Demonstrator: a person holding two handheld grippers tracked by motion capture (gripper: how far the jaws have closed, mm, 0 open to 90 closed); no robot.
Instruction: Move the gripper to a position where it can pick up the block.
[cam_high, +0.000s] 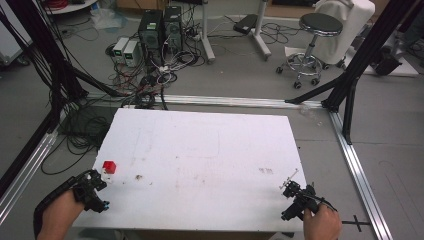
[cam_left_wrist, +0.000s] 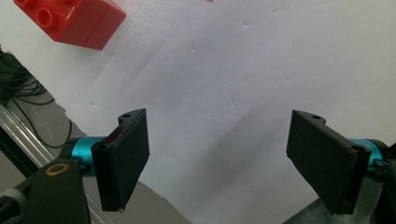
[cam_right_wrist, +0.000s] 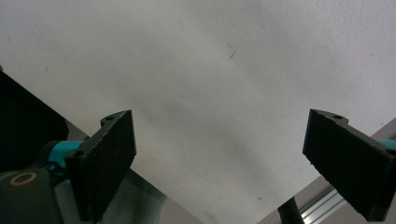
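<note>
A red toy brick (cam_high: 109, 167) with round studs sits near the left edge of the white table (cam_high: 200, 150). In the left gripper view the red brick (cam_left_wrist: 70, 21) lies at the top left, well beyond the jaws. My left gripper (cam_high: 98, 186) is held just behind the brick at the table's front left corner, its jaws open and nothing between them (cam_left_wrist: 219, 154). My right gripper (cam_high: 291, 186) hovers over the front right corner, open as well, with bare white board between its jaws (cam_right_wrist: 219, 158).
Black frame posts stand at both sides of the table, with aluminium rails (cam_high: 360, 170) along the floor. Behind the table lie tangled cables (cam_high: 150, 80), computer towers (cam_high: 160, 30) and a round stool (cam_high: 312, 40). The board carries faint brown stains (cam_high: 266, 171).
</note>
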